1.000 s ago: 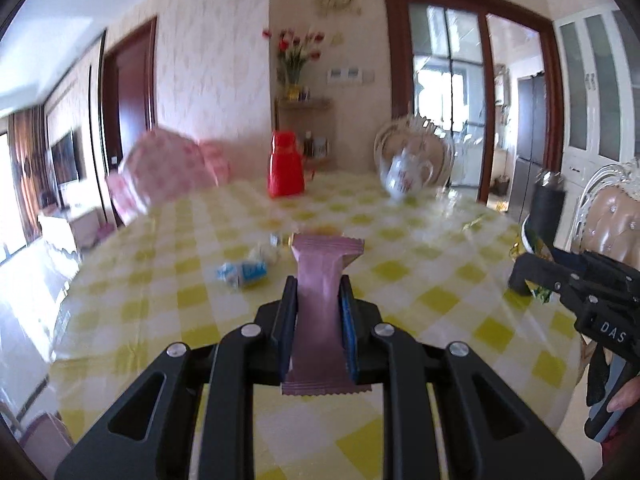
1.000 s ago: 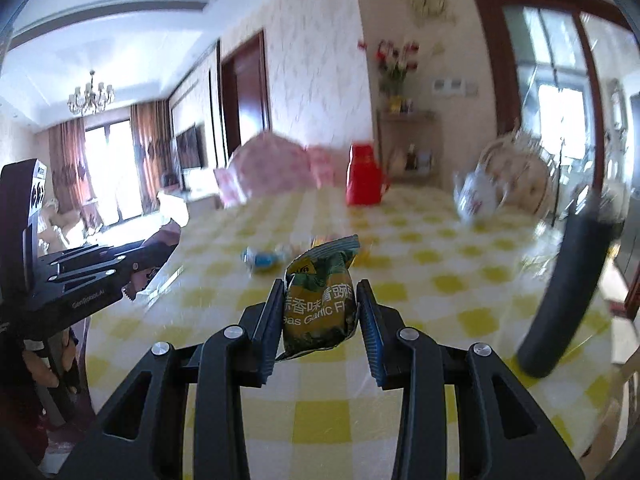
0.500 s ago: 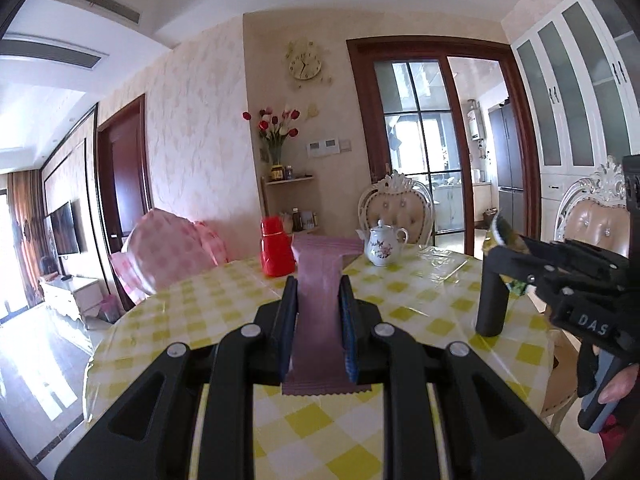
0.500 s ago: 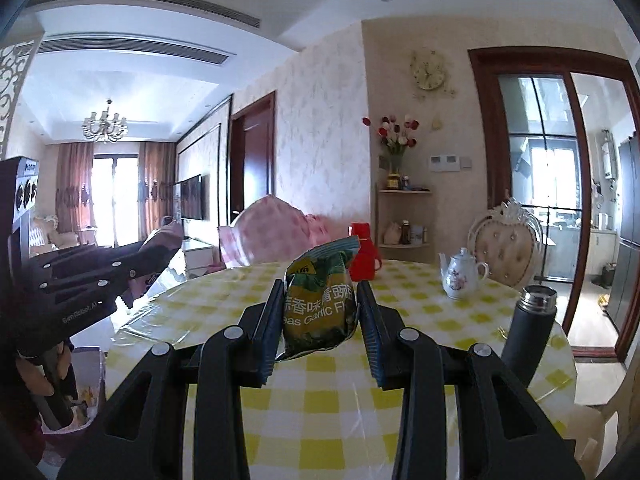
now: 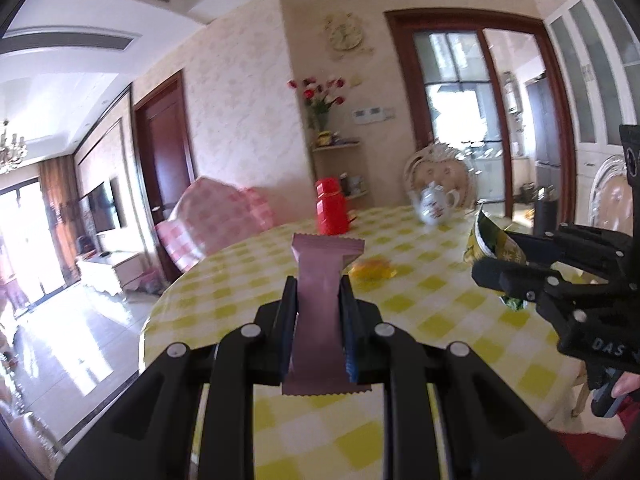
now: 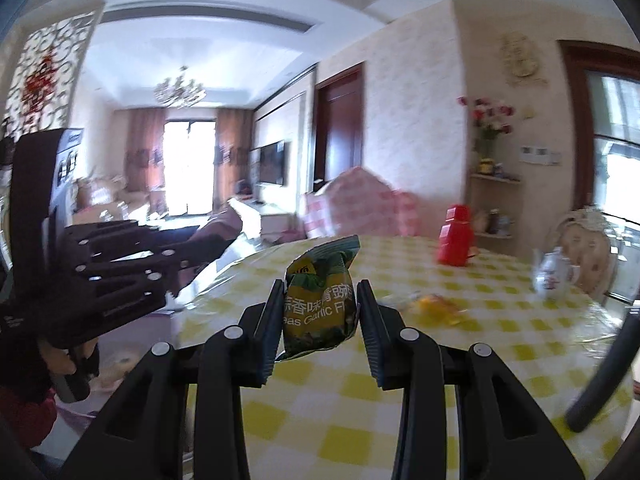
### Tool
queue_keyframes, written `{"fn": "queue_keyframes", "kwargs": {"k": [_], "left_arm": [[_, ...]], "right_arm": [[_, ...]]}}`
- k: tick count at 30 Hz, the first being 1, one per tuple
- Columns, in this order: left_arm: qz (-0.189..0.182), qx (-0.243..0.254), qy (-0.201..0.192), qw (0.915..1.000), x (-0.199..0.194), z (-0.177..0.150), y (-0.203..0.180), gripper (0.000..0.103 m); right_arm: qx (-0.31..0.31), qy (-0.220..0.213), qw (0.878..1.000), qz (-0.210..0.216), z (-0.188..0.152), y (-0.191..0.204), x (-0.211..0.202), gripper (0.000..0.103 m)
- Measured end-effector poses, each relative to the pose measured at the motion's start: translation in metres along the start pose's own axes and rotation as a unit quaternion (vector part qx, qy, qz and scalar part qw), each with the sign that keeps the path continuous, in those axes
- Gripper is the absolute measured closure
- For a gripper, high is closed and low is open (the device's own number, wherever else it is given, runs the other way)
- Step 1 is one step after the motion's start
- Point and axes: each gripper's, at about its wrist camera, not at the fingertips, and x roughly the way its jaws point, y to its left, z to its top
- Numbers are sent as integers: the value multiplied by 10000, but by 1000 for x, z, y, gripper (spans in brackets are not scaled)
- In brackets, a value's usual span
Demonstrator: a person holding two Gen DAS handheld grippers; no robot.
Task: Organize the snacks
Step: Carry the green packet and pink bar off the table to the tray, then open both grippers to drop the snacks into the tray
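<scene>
My left gripper point(image 5: 319, 286) is shut on a mauve snack bar wrapper point(image 5: 320, 304) and holds it upright above the near edge of the table. My right gripper point(image 6: 320, 292) is shut on a green and yellow garlic-peas packet point(image 6: 320, 304), also above the table. In the left wrist view the right gripper point(image 5: 496, 268) shows at the right with the packet point(image 5: 490, 246). In the right wrist view the left gripper point(image 6: 188, 252) shows at the left. A yellow-orange snack packet point(image 5: 374, 270) lies on the table; it also shows in the right wrist view point(image 6: 434, 305).
The round table has a yellow-and-white checked cloth point(image 5: 440, 320). A red jug point(image 5: 330, 212), a white teapot point(image 5: 434, 204) and a dark flask point(image 5: 546, 214) stand toward its far side. Chairs point(image 5: 438, 168) ring it. The flask looms at the right in the right wrist view point(image 6: 604, 372).
Both views have swung left and tilted down a little, so both grippers turned left. Each keeps its hold on its snack. The yellow-orange packet has come into view.
</scene>
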Motion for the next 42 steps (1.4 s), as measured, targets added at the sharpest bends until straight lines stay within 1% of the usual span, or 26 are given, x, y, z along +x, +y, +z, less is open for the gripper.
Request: {"fn": "queue_keyframes", "kwargs": {"k": [5, 11, 16, 22, 27, 30, 33, 36, 39, 41, 42], "left_arm": [[328, -49, 340, 9989, -2, -26, 39, 82], [747, -255, 774, 9939, -7, -57, 94, 82], [1122, -353, 1143, 9865, -12, -84, 137, 82], [1338, -582, 1501, 9778, -13, -113, 181, 82], [1407, -717, 1725, 9723, -12, -134, 202, 82], [1414, -789, 1834, 9696, -9, -145, 209, 82], [1420, -835, 1919, 9675, -6, -152, 210, 82], [1427, -877, 2011, 9651, -3, -160, 214, 82], [1451, -941, 2126, 9617, 0, -167, 218, 82], [1483, -990, 2187, 9594, 2, -171, 220, 82], [1502, -1004, 2230, 9579, 3, -173, 222, 80]], "right_arm": [[-241, 320, 9976, 572, -4, 50, 32, 67], [-530, 725, 9892, 1157, -10, 99, 64, 67], [-748, 1049, 9796, 1543, -20, 138, 84, 67], [-1092, 1357, 9655, 1934, -32, 183, 105, 67], [-1302, 1533, 9558, 2144, -43, 208, 115, 67], [-1379, 1627, 9513, 2227, -50, 219, 120, 67], [-1434, 1722, 9471, 2299, -55, 229, 125, 67], [-1460, 1809, 9432, 2374, -58, 231, 134, 67], [-1463, 1995, 9360, 2505, -62, 241, 145, 67], [-1455, 2096, 9313, 2601, -65, 246, 151, 66], [-1458, 2130, 9290, 2652, -66, 248, 153, 62]]}}
